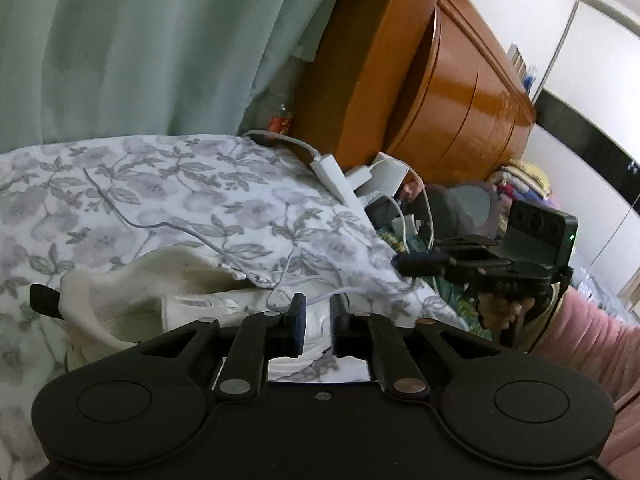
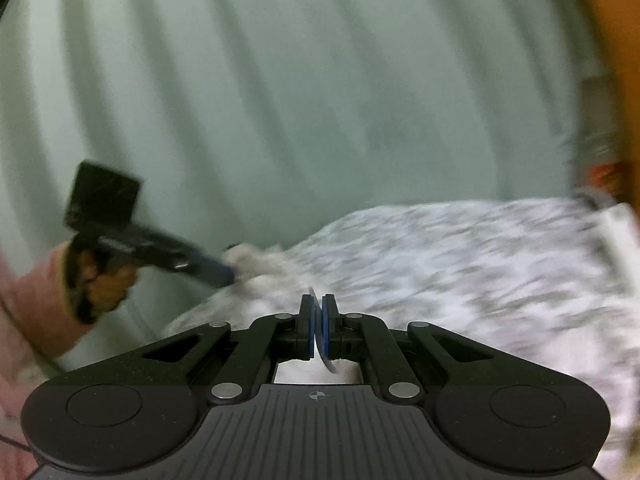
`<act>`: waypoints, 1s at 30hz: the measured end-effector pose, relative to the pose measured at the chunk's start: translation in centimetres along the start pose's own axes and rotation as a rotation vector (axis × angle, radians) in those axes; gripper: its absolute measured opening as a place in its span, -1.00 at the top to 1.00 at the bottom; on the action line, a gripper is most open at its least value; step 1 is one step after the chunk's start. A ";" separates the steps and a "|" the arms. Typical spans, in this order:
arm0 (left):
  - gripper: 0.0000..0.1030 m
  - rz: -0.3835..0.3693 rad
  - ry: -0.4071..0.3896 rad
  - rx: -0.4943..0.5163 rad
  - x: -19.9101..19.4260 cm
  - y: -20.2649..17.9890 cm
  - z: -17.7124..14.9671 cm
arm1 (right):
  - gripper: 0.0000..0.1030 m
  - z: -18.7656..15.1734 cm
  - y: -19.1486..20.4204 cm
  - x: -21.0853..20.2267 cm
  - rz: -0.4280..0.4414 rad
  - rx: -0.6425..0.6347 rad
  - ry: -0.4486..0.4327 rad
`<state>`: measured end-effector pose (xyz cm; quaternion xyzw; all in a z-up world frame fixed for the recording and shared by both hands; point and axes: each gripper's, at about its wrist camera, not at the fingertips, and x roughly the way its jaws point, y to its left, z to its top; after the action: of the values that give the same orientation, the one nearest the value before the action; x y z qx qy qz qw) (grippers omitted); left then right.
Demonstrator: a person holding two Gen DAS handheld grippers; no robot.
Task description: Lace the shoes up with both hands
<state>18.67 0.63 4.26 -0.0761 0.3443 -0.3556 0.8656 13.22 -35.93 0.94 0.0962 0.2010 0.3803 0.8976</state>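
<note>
**Lace pinched right, loose left**

Fingers of the left gripper (image 1: 318, 322) stand slightly apart over the white shoe (image 1: 160, 304) on the floral bedding (image 1: 180, 192), gripping nothing. Further right, the right gripper (image 2: 318, 330) is clamped on a thin white lace (image 2: 326, 360) (blurred). A hard pull might slip it free or drag the shoe. No containers are visible.

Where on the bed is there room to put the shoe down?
Bare floral bedcover lies between the green curtain and the white shoe, crossed only by a thin cable. By the wooden headboard it is crowded: chargers, cords and clutter.
</note>
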 end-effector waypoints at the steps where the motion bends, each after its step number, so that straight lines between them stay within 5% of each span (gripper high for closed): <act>1: 0.63 0.008 0.001 -0.003 0.1 0.2 0.0 | 0.95 0.4 -0.6 -1.3 -0.050 -0.005 -0.029; 8: 0.54 -0.018 0.025 -0.009 3.2 0.0 0.1 | 0.95 2.7 -2.5 -9.5 -0.440 -0.052 -0.171; 13: 0.52 -0.046 0.054 -0.002 4.2 -0.6 -0.1 | 0.95 2.0 1.0 -5.7 -0.266 -0.144 -0.020; 22: 0.40 0.036 0.057 0.032 1.9 -0.3 -0.4 | 0.95 -0.7 4.7 5.7 0.106 -0.193 0.155; 30: 0.39 -0.043 0.128 0.046 5.1 -1.3 -1.4 | 0.95 -1.0 3.2 6.2 0.099 -0.141 0.133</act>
<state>19.63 -3.64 0.92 -0.0405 0.3887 -0.3860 0.8356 14.59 -29.23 -0.73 0.0169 0.2278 0.4430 0.8669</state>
